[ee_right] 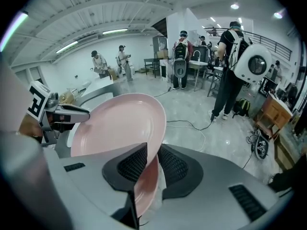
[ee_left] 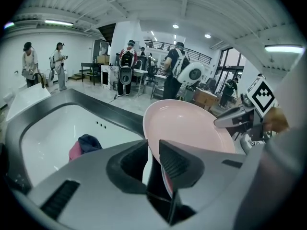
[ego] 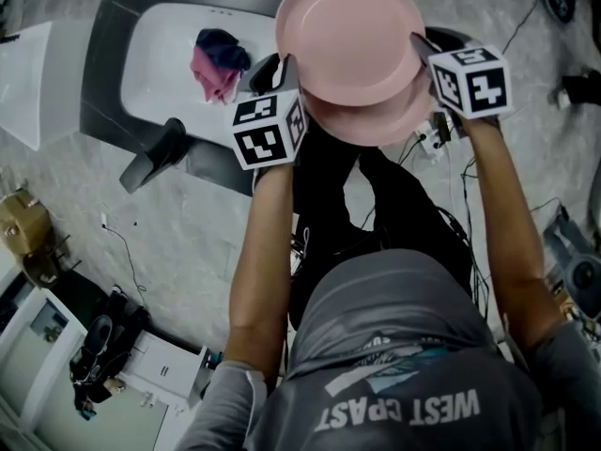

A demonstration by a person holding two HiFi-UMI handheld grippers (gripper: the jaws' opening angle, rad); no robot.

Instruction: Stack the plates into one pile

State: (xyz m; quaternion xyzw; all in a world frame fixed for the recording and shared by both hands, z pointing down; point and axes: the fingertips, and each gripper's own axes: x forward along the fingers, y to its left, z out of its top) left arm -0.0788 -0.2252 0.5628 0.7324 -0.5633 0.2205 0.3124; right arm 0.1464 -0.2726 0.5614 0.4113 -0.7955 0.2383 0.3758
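- Head view: two round glossy pink plates [ego: 349,31], already nested, are held in the air between the left gripper [ego: 285,71] and the right gripper [ego: 423,47], beside a white basin [ego: 160,36].
- Left gripper view: the left gripper [ee_left: 152,150] is narrow, clamped on the pink plates' rim.
- Right gripper view: the right gripper [ee_right: 152,152] pinches the opposite rim.
- Step, as judged: carrying the pile. The next move calls for a level set-down, with both grippers releasing together.

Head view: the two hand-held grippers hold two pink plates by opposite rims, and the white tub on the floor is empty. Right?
No. The white tub is not empty: a pink and dark blue cloth lies in it, as the head view shows. The rest stands: the left hand-held gripper and right hand-held gripper hold the pink plates by opposite rims.
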